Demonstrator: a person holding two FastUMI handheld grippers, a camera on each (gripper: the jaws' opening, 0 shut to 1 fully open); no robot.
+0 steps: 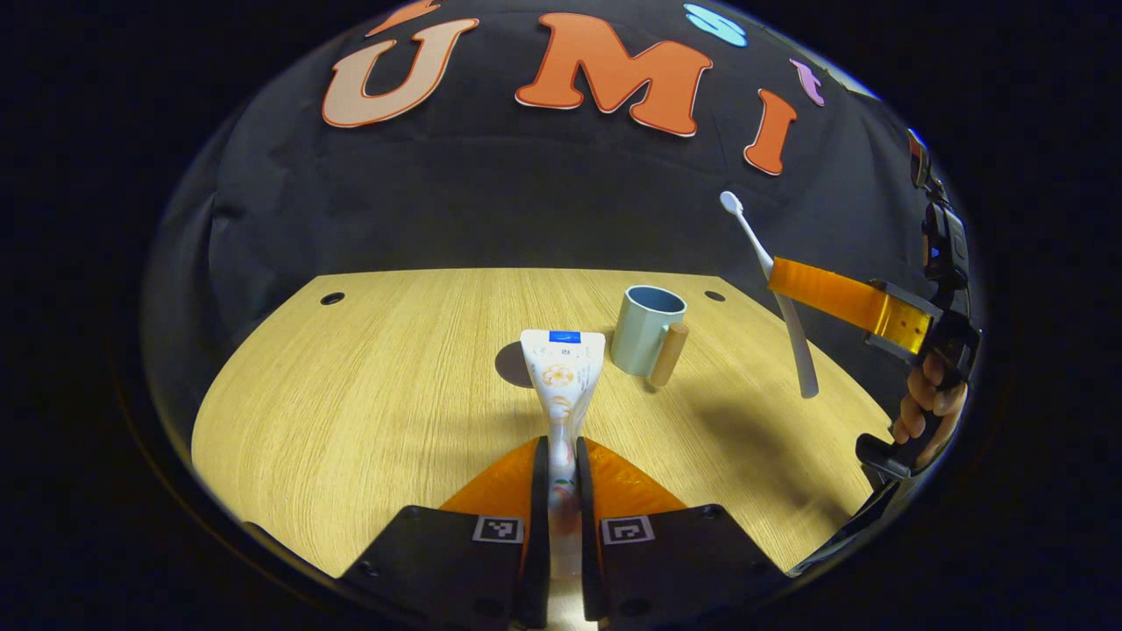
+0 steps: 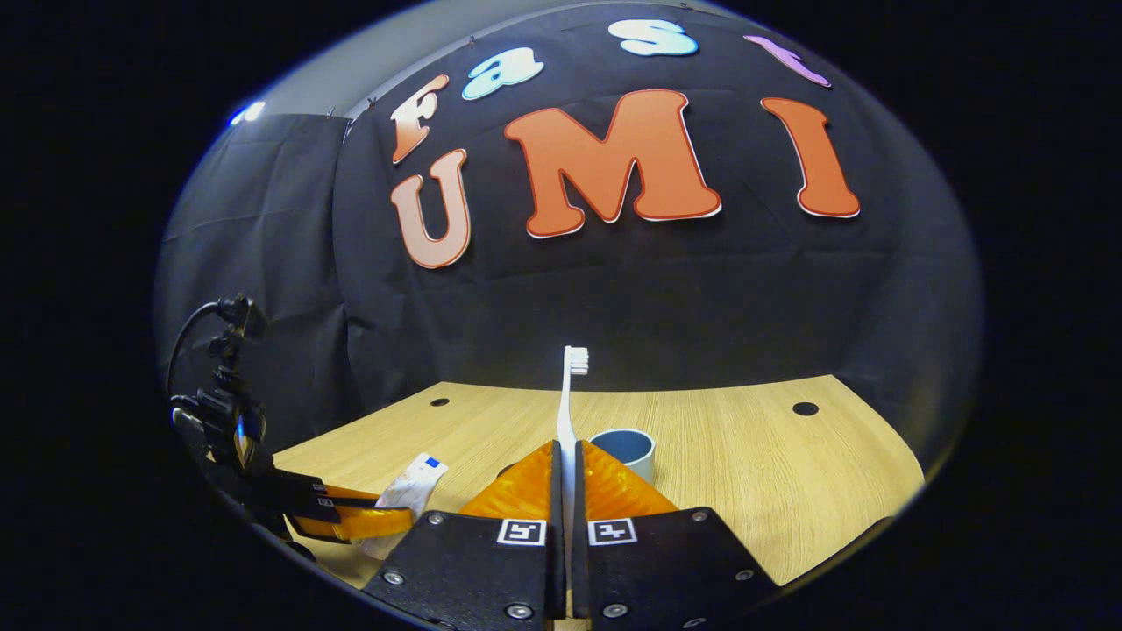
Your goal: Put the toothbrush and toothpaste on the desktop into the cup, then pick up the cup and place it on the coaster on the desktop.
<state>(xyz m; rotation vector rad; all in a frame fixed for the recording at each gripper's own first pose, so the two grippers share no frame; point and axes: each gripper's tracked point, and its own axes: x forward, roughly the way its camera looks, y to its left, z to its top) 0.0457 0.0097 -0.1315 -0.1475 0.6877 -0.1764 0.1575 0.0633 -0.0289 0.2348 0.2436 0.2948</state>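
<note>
In the left gripper view my left gripper (image 1: 562,451) is shut on a white toothpaste tube (image 1: 563,372), which sticks forward above the wooden desktop (image 1: 351,421). Beyond it stands a pale blue cup (image 1: 646,329) with a wooden handle. A dark round coaster (image 1: 513,364) lies partly hidden behind the tube. At the right, the right gripper (image 1: 789,285) holds a white toothbrush (image 1: 771,289) upright in the air. In the right gripper view my right gripper (image 2: 567,456) is shut on the toothbrush (image 2: 570,394), bristles up, with the cup (image 2: 624,449) just behind it and the toothpaste tube (image 2: 412,486) at lower left.
Round holes sit in the desktop near its back corners (image 1: 332,298) (image 2: 805,408). A hand (image 1: 929,407) grips the right gripper's handle at the far right. The black booth wall rises directly behind the desktop.
</note>
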